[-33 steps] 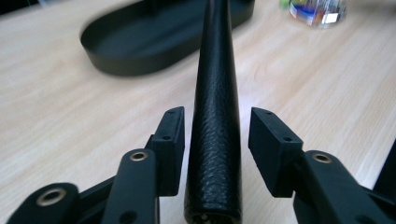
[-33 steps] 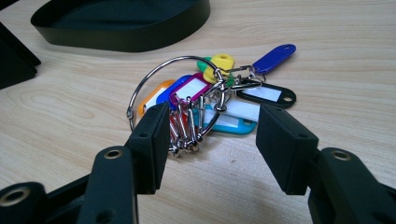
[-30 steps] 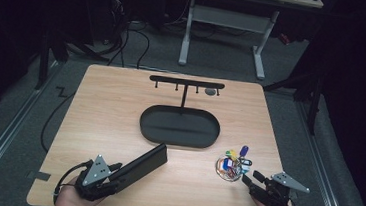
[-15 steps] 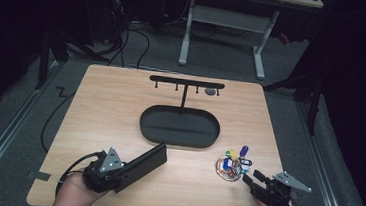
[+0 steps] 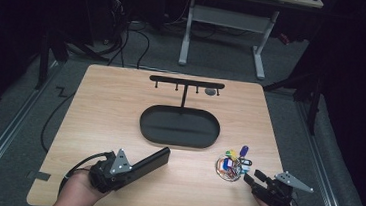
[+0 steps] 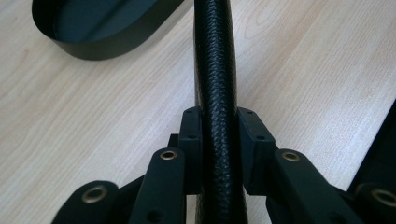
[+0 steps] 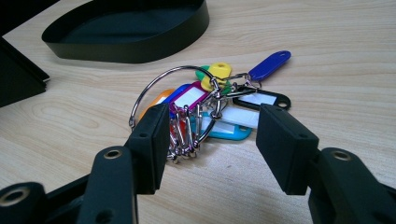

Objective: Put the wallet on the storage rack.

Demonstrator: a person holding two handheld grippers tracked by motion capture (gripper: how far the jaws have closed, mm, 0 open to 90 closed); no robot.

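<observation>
Wooden table (image 5: 109, 121): left tongs (image 6: 219, 135) pinch black case (image 5: 148, 161), right tongs (image 7: 212, 135) gape.

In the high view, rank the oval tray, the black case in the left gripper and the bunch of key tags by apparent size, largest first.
1. Oval tray, clearly the largest.
2. Black case, held in the left gripper; part of it is hidden by the gripper.
3. Bunch of key tags, the smallest.
</observation>
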